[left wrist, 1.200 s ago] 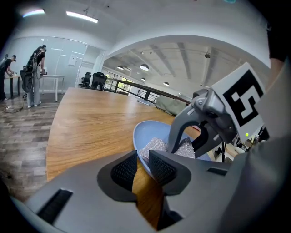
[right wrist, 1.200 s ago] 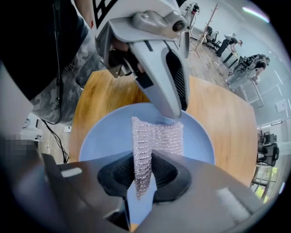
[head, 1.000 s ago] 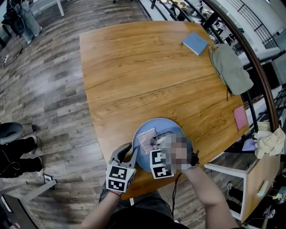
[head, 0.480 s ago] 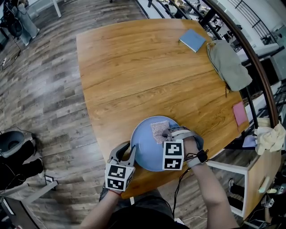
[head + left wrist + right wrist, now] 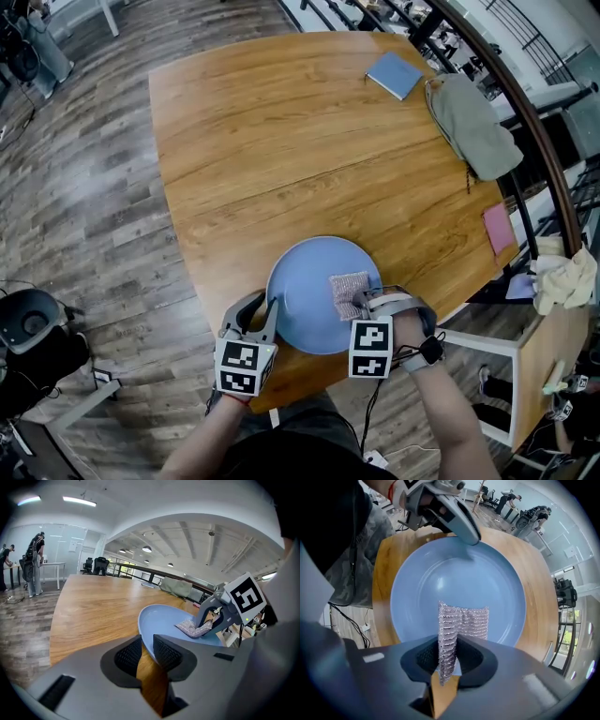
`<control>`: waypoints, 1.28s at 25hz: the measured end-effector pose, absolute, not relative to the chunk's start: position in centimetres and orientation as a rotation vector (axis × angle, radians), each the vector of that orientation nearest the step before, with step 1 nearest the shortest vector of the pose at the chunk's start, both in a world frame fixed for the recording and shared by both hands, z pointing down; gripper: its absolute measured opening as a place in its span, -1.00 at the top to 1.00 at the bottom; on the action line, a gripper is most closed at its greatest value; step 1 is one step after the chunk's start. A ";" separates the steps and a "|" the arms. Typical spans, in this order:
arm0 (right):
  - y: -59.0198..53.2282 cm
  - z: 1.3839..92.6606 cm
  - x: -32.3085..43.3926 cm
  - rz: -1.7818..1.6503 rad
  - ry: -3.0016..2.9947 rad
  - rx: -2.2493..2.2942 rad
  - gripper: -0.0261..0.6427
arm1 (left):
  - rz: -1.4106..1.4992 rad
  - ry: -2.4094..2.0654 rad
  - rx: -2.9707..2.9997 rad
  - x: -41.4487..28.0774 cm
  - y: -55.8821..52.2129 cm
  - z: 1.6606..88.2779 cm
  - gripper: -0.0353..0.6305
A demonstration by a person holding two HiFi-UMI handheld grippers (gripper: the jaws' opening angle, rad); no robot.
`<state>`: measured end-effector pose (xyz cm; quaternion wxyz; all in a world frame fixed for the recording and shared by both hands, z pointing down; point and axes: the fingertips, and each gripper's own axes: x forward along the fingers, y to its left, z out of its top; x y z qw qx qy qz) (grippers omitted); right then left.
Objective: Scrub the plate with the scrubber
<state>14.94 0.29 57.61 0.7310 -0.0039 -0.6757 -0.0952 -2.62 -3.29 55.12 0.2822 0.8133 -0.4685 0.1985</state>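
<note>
Slippage is the main risk. The left gripper [image 5: 146, 651] pinches only the near-left rim of the blue plate [image 5: 309, 277], its jaws nearly together on it. A hard stroke could tip or twist the plate, which sits close to the near edge of the wooden table [image 5: 281, 141]. The right gripper [image 5: 449, 660] is closed on the silver mesh scrubber [image 5: 461, 620] at the plate's right side. It grips just one folded edge, so drag could pull the scrubber free.

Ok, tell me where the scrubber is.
In the head view the scrubber sits on the right of the plate, pinched by the right gripper.
</note>
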 end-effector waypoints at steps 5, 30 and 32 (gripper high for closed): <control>3.7 57.4 14.1 -0.188 -1.496 -0.108 0.67 | 0.540 -1.252 2.180 -2.7 -3.3 55.3 0.67; -2.9 57.9 5.5 -0.380 -1.599 -0.062 0.67 | 0.519 -1.253 2.178 -2.4 -3.4 54.9 0.67; -3.6 57.8 6.3 -0.348 -1.603 -0.025 0.67 | 0.517 -1.257 2.176 -2.5 -3.4 54.9 0.67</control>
